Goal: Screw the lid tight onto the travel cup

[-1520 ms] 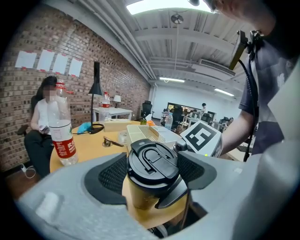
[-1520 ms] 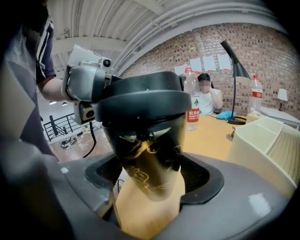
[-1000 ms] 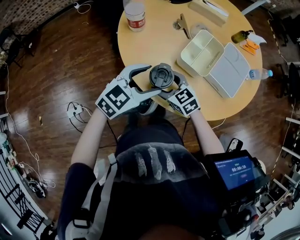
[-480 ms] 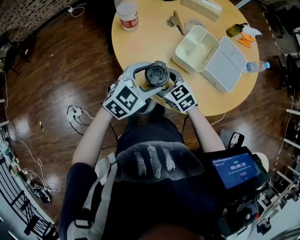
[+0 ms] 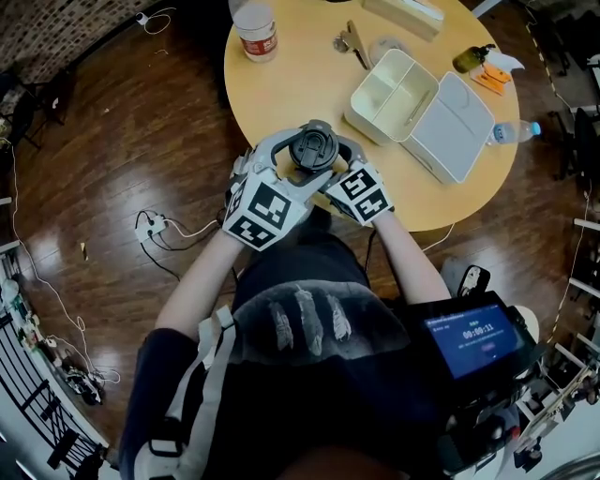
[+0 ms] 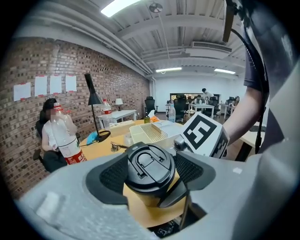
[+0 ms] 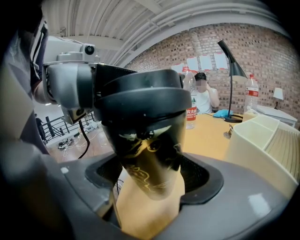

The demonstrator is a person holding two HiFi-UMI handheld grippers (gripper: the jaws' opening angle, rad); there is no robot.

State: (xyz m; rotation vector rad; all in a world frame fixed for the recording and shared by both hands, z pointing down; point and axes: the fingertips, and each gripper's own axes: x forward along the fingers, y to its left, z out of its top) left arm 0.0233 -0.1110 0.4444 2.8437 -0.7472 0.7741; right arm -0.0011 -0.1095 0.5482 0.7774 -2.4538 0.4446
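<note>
A dark travel cup (image 7: 147, 145) with gold drawings is up at the near edge of the round table (image 5: 281, 84). My right gripper (image 5: 328, 176) is shut on its body, a pad against each side (image 7: 150, 180). The black flip-top lid (image 5: 311, 150) sits on the cup's mouth (image 6: 150, 159). My left gripper (image 5: 302, 148) reaches in from the left at lid height. Its jaws have just been closing, with the lid between them. In the left gripper view its two ribbed pads lie against the lid's left and right sides (image 6: 152, 174).
An open white lunch box (image 5: 422, 112) lies right of centre on the table. A red-labelled water bottle (image 5: 255, 28), a metal clip (image 5: 349, 42) and small bottles (image 5: 520, 131) sit near the rim. Cables (image 5: 155, 225) trail on the wooden floor.
My left gripper has swung in toward the cup, its marker cube moving right and nearer my body, and its jaws now sit tighter round the lid. The right gripper and cup kept still.
</note>
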